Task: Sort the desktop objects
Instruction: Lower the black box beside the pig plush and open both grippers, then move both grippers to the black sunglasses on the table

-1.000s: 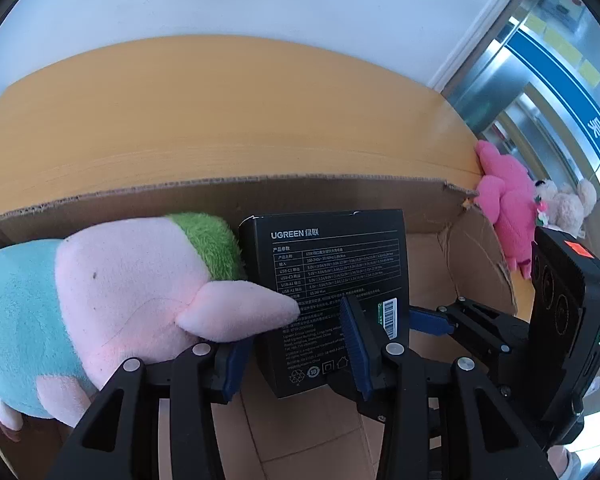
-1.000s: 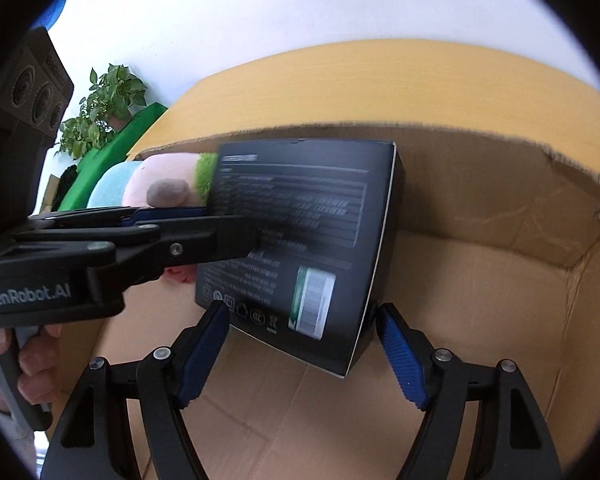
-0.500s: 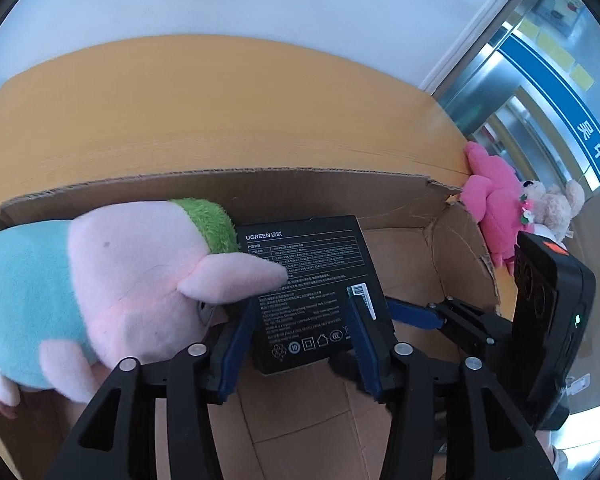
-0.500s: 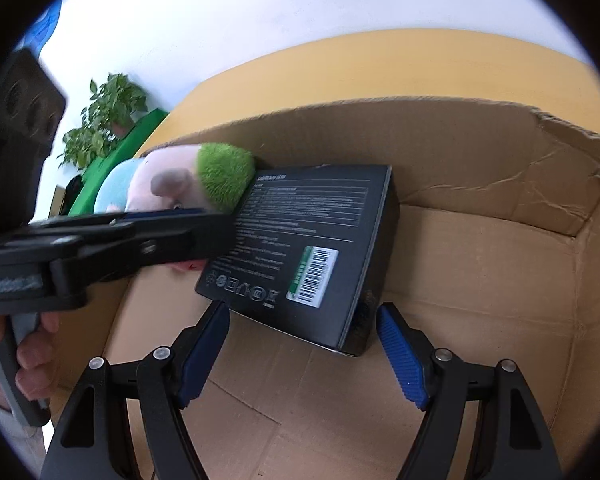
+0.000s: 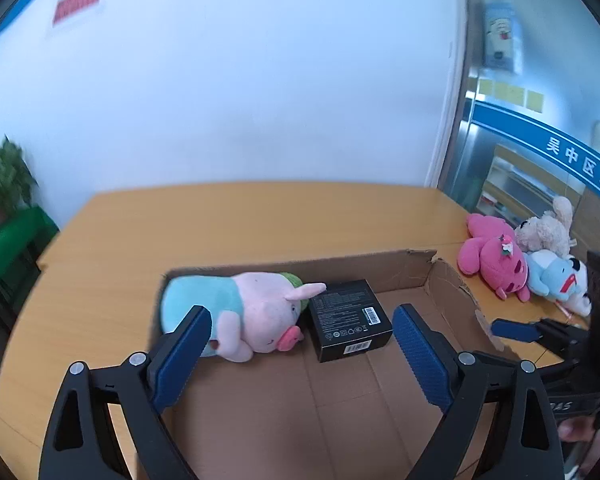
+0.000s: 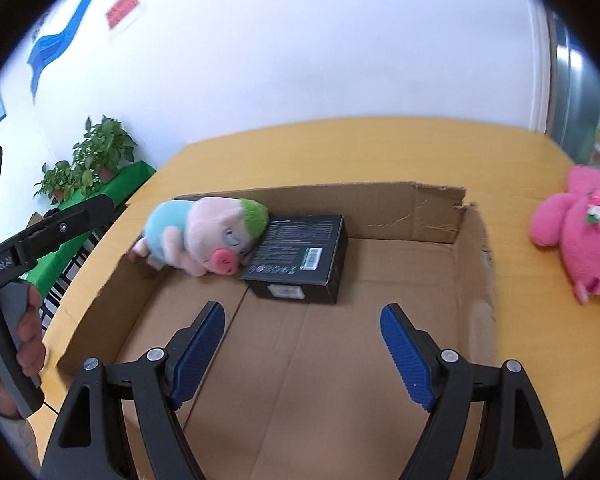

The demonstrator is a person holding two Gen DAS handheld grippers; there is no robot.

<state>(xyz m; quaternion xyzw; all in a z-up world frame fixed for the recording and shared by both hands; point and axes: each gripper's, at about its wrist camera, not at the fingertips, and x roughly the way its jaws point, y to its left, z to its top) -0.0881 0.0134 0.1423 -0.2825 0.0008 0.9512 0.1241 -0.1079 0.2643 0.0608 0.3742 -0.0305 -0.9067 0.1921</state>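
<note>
The cardboard box (image 6: 432,212) sits on the wooden table (image 5: 112,248). Inside, at its far wall, the black carton (image 6: 300,256) lies flat, touching the pig plush (image 6: 204,236) (pink, teal-bodied). Above the box, the left gripper (image 5: 300,352) and right gripper (image 6: 300,344) are opening, nothing between their pads.

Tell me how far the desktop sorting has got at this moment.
Done: the pig plush and black box lie in the cardboard box. In hand: nothing; the left claw and right claw are opening, empty. Left: the pink plush, beige plush and blue-and-white plush on the table.
</note>
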